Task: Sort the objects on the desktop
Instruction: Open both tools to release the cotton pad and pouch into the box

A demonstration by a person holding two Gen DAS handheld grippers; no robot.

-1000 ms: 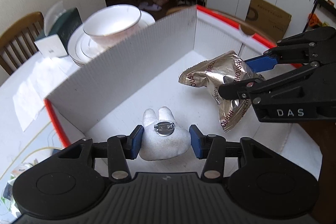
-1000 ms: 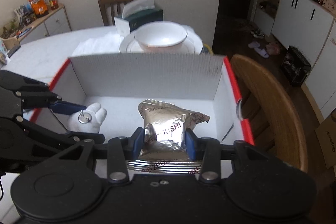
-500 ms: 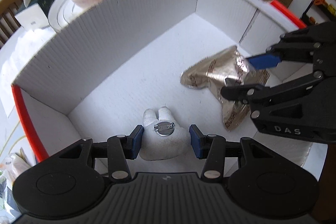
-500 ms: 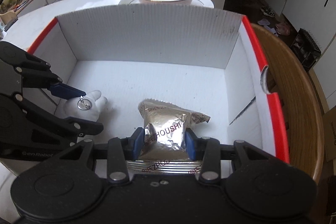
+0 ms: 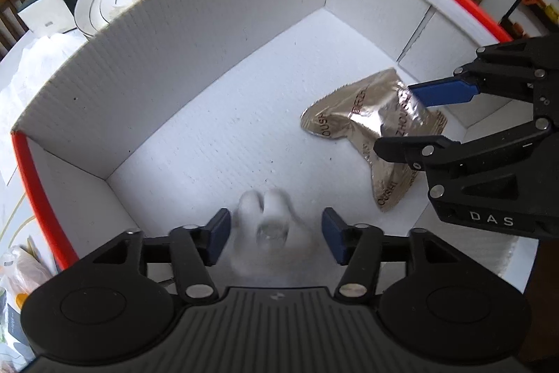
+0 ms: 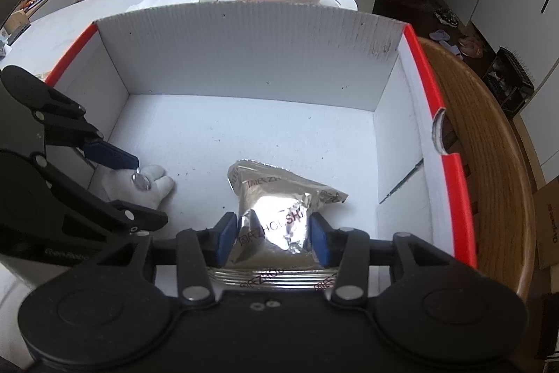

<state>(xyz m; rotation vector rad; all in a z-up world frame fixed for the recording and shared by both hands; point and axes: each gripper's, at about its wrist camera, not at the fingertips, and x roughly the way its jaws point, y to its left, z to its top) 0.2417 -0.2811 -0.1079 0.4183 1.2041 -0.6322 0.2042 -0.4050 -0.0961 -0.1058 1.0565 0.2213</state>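
While both grippers sit low in the box [image 6: 244, 58] | left gripper [image 5: 276, 235] wide open around soft toy [image 6: 146, 186] | right gripper [image 6: 274, 238] pinches light, crinkly bag [image 6: 279, 198] at its middle

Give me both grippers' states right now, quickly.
Left gripper: open, fingers clear of the blurred white plush toy between them.
Right gripper: shut on the foil snack bag, inside the box.

Both views down into box [image 5: 195, 34]
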